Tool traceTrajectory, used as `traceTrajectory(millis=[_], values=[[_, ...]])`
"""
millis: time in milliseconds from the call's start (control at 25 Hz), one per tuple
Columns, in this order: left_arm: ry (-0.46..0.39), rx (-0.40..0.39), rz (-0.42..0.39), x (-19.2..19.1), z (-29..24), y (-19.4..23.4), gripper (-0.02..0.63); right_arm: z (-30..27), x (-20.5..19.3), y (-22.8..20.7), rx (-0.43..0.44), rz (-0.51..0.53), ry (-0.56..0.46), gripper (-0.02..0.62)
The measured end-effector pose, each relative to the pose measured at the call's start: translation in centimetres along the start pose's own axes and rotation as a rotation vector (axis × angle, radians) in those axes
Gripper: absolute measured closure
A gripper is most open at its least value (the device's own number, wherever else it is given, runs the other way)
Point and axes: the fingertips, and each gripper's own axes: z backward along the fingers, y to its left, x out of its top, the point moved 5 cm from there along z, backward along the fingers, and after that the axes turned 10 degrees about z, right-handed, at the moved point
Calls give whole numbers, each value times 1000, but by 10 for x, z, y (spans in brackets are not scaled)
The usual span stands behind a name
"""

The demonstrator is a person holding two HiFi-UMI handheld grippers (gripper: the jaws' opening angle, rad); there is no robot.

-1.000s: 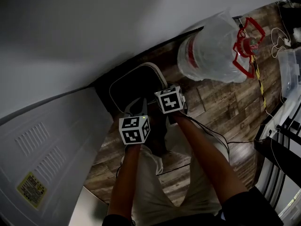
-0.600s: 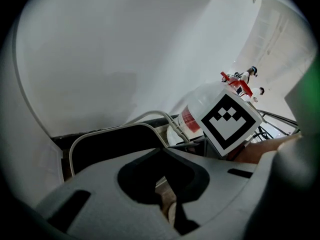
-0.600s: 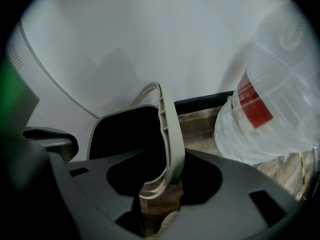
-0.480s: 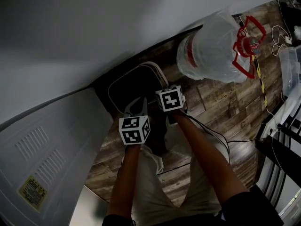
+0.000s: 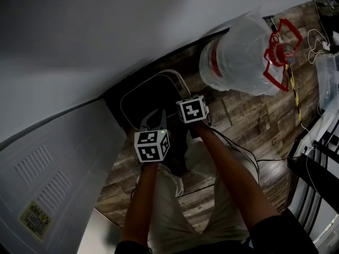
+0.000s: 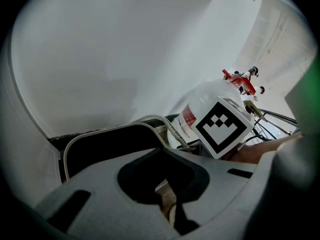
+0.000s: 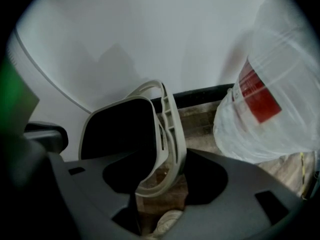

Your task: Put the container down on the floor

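Container (image 5: 144,98) at wall (image 5: 132,30); right gripper (image 7: 162,176) jaws just opening (rim (image 7: 170,129) between them).

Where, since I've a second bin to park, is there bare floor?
Bare wood floor lies between the water jug and the person's right arm. Crowded: around the container by the wall, and the cables at right.

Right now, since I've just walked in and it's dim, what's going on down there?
A person leans over a dark container with a pale rim, apparently resting on the wood floor by a white wall. The right tool has just been opening its jaws; the rim is between them, unpinched. The left tool hangs beside it, jaws nearly together, empty. A big clear water jug sits nearby.
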Motion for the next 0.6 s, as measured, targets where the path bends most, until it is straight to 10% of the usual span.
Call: traceTrajectory(millis=[600], values=[[3,-10,-23,4,-14,1,588,-12,-7,-11,3,-19,39,337]])
